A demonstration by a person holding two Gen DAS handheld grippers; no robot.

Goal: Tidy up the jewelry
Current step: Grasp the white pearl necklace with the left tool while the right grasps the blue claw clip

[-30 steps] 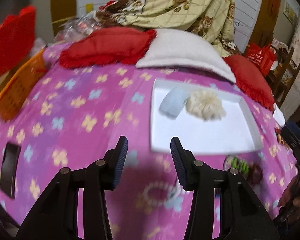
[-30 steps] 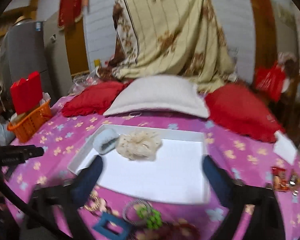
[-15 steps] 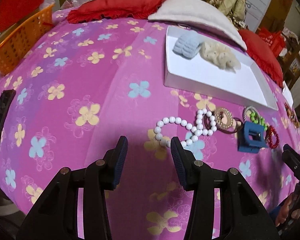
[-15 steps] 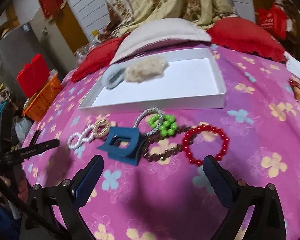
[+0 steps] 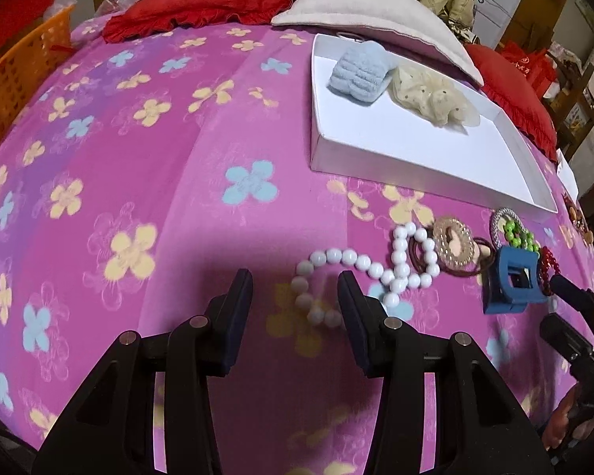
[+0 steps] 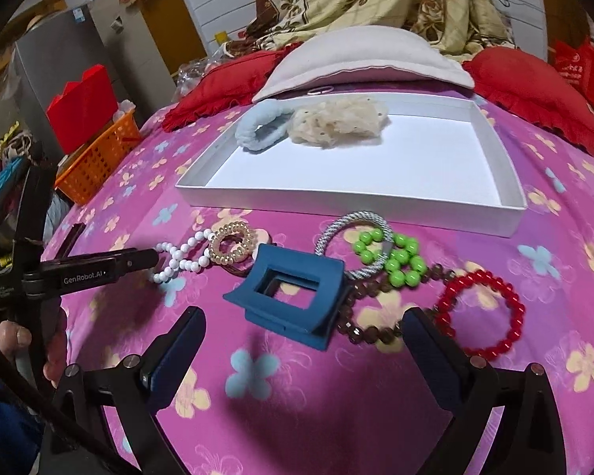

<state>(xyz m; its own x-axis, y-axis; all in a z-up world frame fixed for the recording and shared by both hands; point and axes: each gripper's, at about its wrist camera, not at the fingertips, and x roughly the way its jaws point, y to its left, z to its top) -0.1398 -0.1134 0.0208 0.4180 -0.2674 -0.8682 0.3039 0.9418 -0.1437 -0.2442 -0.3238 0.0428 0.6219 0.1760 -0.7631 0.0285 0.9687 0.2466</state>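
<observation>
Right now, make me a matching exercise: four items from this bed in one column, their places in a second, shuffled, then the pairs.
Items:
1. light blue scrunchie
2. white bead string
3. blue hair clip
4. red bead bracelet

Places:
A. on the bedspread, ahead of the left claw, partly between its fingers
B. inside the white tray, beside the cream scrunchie
C. on the bedspread, by the right claw's right finger
D. on the bedspread, ahead of the open right claw

Pairs: 1-B, 2-A, 3-D, 4-C
</observation>
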